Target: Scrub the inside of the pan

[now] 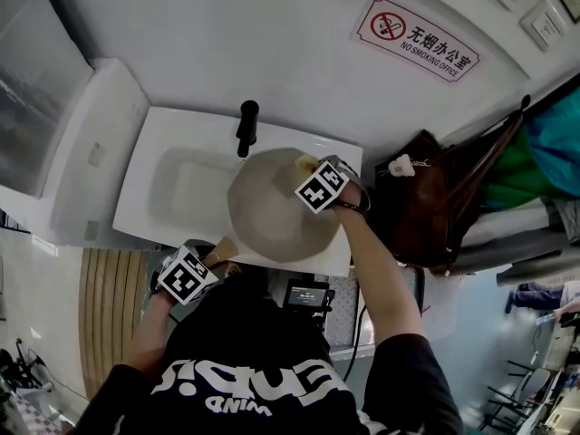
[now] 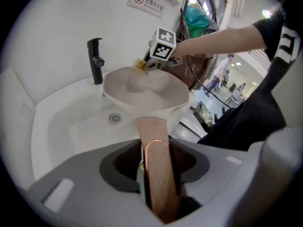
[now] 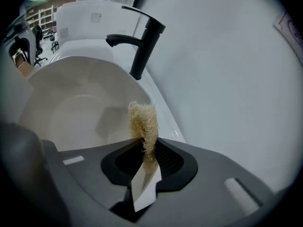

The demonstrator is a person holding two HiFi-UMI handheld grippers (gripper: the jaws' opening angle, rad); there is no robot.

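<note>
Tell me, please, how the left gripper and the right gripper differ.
The left gripper is shut on the handle of the pan; the right gripper is shut on a scrubber. The left gripper sits outside the pan, at the sink's front; the right gripper reaches over the pan's far rim. Both are shut.

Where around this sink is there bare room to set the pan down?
Free: the basin floor left of the pan, by the faucet, and the white ledge left of the sink. Crowded: the sink's right half, under the pan, with the right gripper and scrubber at its far rim; a brown bag blocks the right.
</note>
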